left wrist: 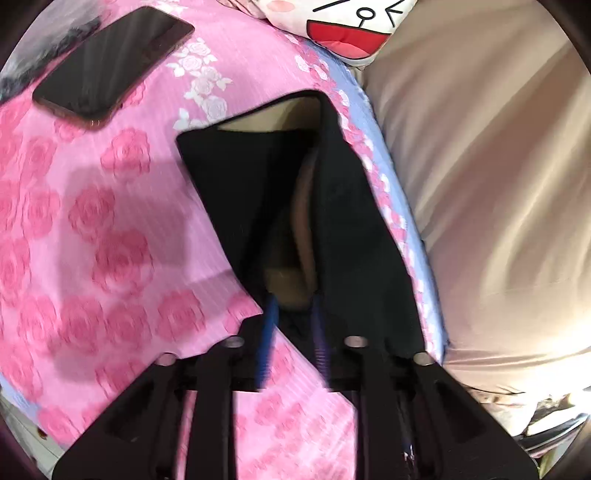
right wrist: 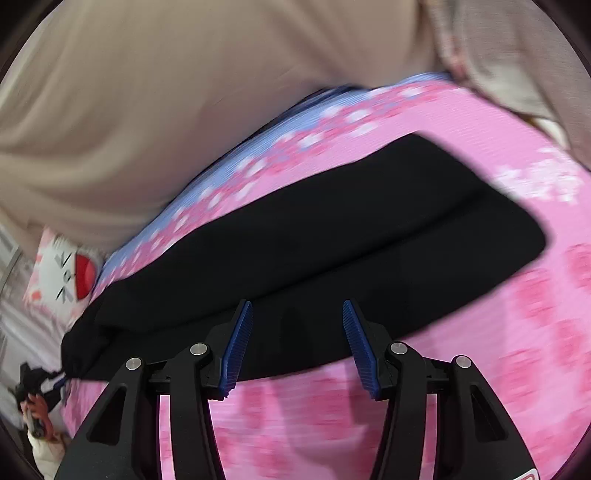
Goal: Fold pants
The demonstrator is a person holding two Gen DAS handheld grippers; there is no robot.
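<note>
The black pants (right wrist: 332,236) lie folded lengthwise on a pink rose-print sheet (right wrist: 498,350). In the left wrist view my left gripper (left wrist: 293,314) is shut on the waist end of the black pants (left wrist: 236,177), lifting it so the tan lining shows inside. In the right wrist view my right gripper (right wrist: 297,314) is open and empty, hovering just over the near edge of the pants. The left gripper and hand show small at the far left of that view (right wrist: 37,384).
A dark phone (left wrist: 110,62) lies on the sheet at upper left. A cartoon-face pillow (left wrist: 343,33) sits at the sheet's far edge. A beige blanket (left wrist: 487,184) borders the sheet's blue edge (right wrist: 236,162).
</note>
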